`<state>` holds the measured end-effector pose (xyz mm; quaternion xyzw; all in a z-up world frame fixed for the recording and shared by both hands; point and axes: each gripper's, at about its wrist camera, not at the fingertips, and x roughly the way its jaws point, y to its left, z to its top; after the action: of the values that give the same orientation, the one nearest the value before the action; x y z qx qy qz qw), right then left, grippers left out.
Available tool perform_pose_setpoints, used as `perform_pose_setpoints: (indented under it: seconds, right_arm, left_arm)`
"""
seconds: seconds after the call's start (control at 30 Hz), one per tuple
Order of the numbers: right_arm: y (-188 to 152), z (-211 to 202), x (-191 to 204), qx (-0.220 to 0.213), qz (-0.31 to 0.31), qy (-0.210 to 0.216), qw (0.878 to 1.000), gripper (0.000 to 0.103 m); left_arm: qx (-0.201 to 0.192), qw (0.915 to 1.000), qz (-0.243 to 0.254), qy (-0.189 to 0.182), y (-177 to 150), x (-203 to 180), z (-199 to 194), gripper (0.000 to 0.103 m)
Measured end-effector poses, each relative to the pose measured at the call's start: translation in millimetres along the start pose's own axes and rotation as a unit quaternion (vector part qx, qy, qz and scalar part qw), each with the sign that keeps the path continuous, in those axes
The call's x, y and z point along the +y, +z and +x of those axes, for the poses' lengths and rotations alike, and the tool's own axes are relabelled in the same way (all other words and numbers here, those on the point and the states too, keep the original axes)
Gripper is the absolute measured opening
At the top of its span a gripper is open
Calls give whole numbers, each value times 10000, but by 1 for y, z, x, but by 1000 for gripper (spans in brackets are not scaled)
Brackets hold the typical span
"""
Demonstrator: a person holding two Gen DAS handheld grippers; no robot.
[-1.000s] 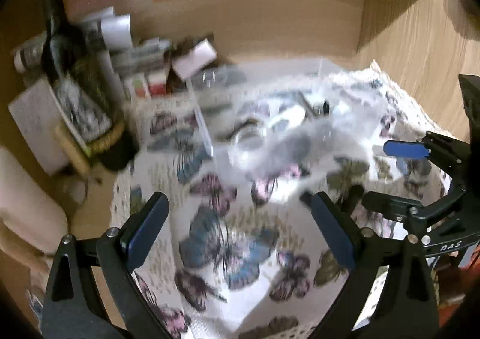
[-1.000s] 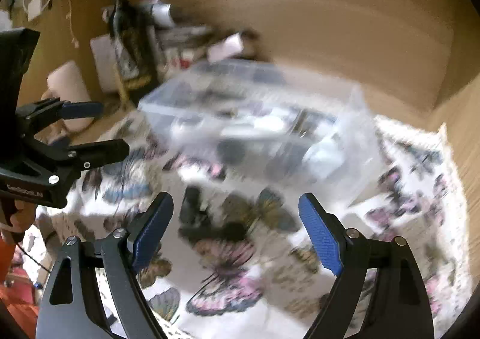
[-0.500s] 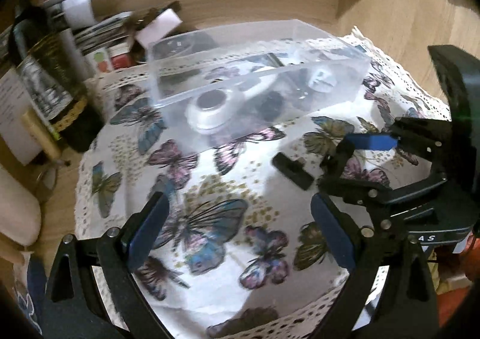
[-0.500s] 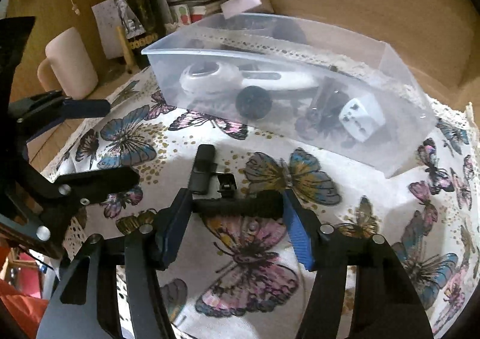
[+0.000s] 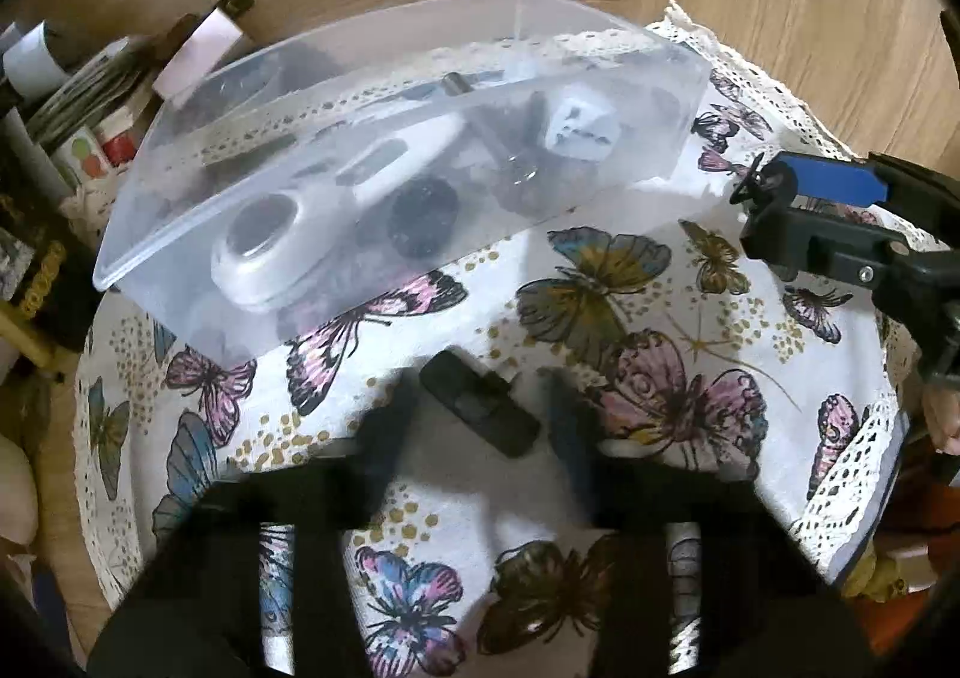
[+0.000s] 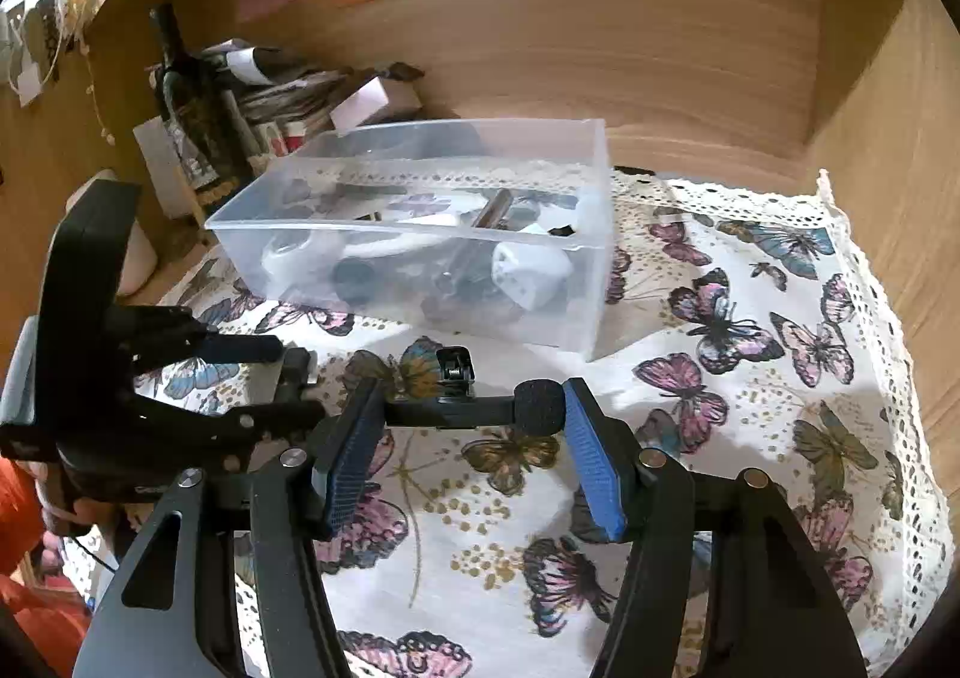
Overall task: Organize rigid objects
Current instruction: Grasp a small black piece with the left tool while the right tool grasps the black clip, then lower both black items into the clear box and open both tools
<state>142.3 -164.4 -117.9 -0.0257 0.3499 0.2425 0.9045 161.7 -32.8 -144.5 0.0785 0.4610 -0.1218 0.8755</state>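
A clear plastic bin [image 5: 180, 282] [image 6: 594, 282] holds several rigid objects, among them a white device [image 5: 264, 246] and a white cube adapter [image 6: 528, 276]. My right gripper [image 6: 474, 414] is shut on a slim black clip-on microphone with a foam tip [image 6: 537, 407], lifted above the butterfly tablecloth in front of the bin. My left gripper [image 5: 480, 408] hovers low, blurred, its fingers either side of a small black rectangular device [image 5: 480, 411] lying on the cloth; the jaws stand apart. The right gripper also shows in the left wrist view [image 5: 792, 210], and the left gripper in the right wrist view [image 6: 264, 378].
A dark wine bottle [image 6: 186, 114], stacked papers and small boxes [image 6: 282, 96] stand behind the bin at the left. Wooden walls close the back and right. The lace-edged cloth [image 6: 780, 378] covers the round table, whose edge runs near the right.
My right gripper closed on the black microphone and lifted it off the cloth. My left gripper moved down over the small black device and its jaws narrowed around it.
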Motion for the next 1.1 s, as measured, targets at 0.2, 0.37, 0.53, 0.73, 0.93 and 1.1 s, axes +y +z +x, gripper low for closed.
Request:
perform_pose_setpoints:
  seconds: [0.2,0.37,0.53,0.73,0.93,1.1]
  right_arm:
    - [3,-10,-1,-201,-80,23,9998,57]
    - [16,-17,4,-446,-115,25,9989,57]
    - [36,-28,11,-792,-198,-33,9967,57]
    - [67,-35,15,-1163,-203,-120,9929,57]
    - [90,-20,17,-1228,-196,-158,9921,57]
    - [98,14,14,-901,-128,-151,9957,57]
  left_arm:
    - [-216,9996,-47,167,-2,1,-13,26]
    - [-652,9975,-142,235,5,11,-43,26]
    - [-1148,9927,-281,243,21,25,-74,26]
    - [-1599,9859,-450,222,46,41,-97,26]
    - [-1650,9840,-663,73,69,60,-94,26]
    - [-1352,9879,-764,-24,81,69,-67,26]
